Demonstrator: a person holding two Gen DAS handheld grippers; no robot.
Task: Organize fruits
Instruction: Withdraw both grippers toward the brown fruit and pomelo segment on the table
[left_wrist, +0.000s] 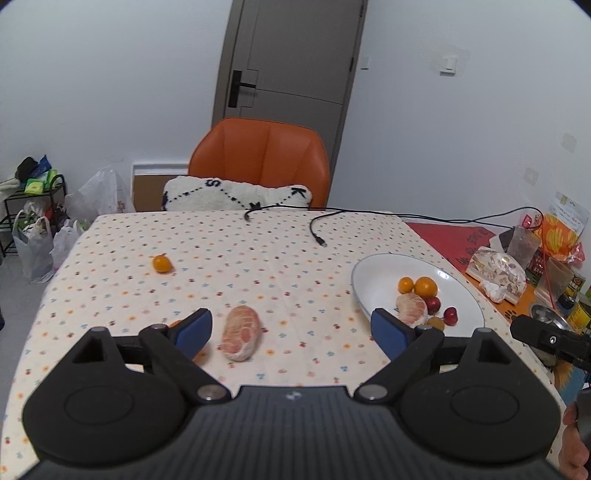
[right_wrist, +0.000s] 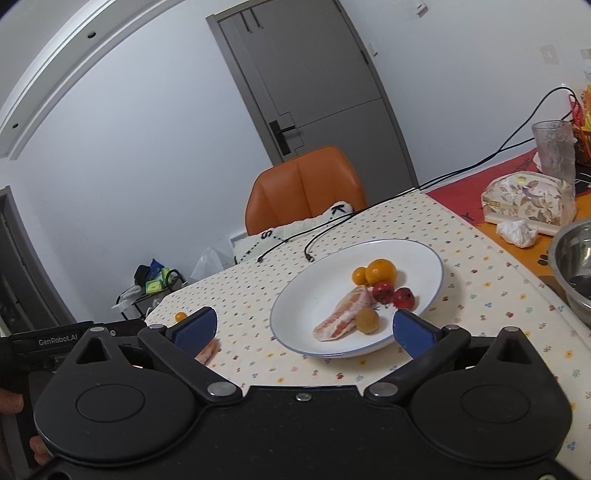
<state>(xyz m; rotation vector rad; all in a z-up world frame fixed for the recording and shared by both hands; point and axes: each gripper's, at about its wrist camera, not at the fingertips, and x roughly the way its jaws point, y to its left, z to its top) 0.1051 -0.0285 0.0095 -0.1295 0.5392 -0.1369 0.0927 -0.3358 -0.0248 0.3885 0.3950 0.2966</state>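
orange fruit (left_wrist: 176, 323) behind gripper finger (left_wrist: 194, 330)

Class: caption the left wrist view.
Open left tool faces a peeled pink pomelo segment on the dotted tablecloth.

Glossy plate (right_wrist: 424, 254) (ceramic-looking), matt printed tablecloth (left_wrist: 236, 243).

The setting was a home dining room. A surface (left_wrist: 236, 236) under a patterned cloth stood before an orange chair (left_wrist: 260, 162), a grey door (left_wrist: 291, 55), and shopping bags (left_wrist: 35, 243) on the floor.
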